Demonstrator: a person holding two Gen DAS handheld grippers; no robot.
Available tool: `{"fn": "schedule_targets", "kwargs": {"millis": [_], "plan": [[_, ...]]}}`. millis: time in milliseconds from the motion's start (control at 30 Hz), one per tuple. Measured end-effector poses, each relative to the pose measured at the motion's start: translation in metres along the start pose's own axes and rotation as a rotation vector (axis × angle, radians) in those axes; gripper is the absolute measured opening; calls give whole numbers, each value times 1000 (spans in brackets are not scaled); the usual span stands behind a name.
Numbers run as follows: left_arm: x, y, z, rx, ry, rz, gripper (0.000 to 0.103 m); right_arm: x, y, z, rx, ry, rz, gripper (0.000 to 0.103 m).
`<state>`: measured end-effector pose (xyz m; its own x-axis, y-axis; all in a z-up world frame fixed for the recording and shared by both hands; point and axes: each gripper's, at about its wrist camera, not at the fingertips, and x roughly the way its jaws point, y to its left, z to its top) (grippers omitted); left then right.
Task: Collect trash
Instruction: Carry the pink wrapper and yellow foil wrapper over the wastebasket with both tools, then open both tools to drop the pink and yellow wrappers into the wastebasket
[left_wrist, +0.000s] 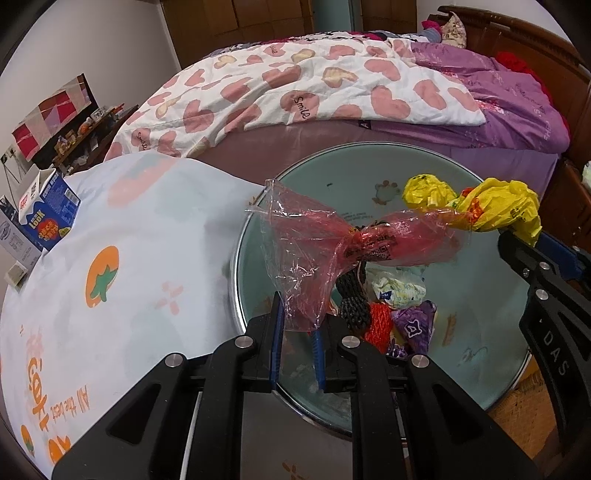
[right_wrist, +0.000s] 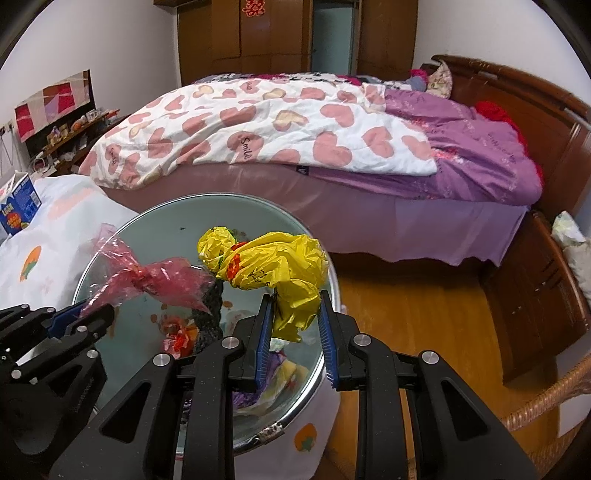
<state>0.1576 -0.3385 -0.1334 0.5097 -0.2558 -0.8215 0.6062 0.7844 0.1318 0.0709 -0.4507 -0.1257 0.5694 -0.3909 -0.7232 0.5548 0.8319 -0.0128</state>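
1. Left gripper (left_wrist: 298, 328) is nearly closed & pinches the end of the red plastic bag (left_wrist: 354, 243).
2. Right gripper (right_wrist: 295, 325) squeezes the yellow plastic bag (right_wrist: 280, 269).
3. Red & yellow bags join in the middle, hanging above the round glass table (left_wrist: 480, 332).
4. More trash (left_wrist: 395, 306) lies on the table under them, w/ the bed (right_wrist: 295, 140) behind.
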Motion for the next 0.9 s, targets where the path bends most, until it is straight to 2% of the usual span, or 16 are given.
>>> {"fn": "schedule_targets", "kwargs": {"millis": [33, 100, 167, 267, 333, 400, 433, 567, 700, 900], "plan": [[0, 0, 0, 4, 2, -3, 17, 1, 0, 0, 3, 4, 15, 26], [0, -1, -1, 11, 4, 0, 30, 0, -2, -1, 12, 6, 36, 29], [-2, -1, -3, 24, -7, -2, 35, -4, -4, 0, 18, -3, 51, 35], [-9, -2, -4, 27, -15, -16, 46, -17, -9, 1, 44, -41, 57, 38], [-18, -2, -6, 27, -34, -22, 55, -27, -14, 1, 70, -67, 58, 45], [-28, 0, -8, 23, -56, 0, 75, -41, -21, 1, 113, -112, 41, 57], [-33, 3, -10, 17, -68, 8, 77, -45, -24, 1, 129, -128, 36, 59], [-50, 15, -17, -9, -79, 2, 77, -68, -36, -6, 212, -185, 1, 84], [-72, 33, -34, -36, -105, 22, 86, -79, -35, -22, 254, -178, 10, 92], [-99, 57, -63, -85, -132, 59, 89, -98, -17, -47, 273, -142, 48, 92]]}}
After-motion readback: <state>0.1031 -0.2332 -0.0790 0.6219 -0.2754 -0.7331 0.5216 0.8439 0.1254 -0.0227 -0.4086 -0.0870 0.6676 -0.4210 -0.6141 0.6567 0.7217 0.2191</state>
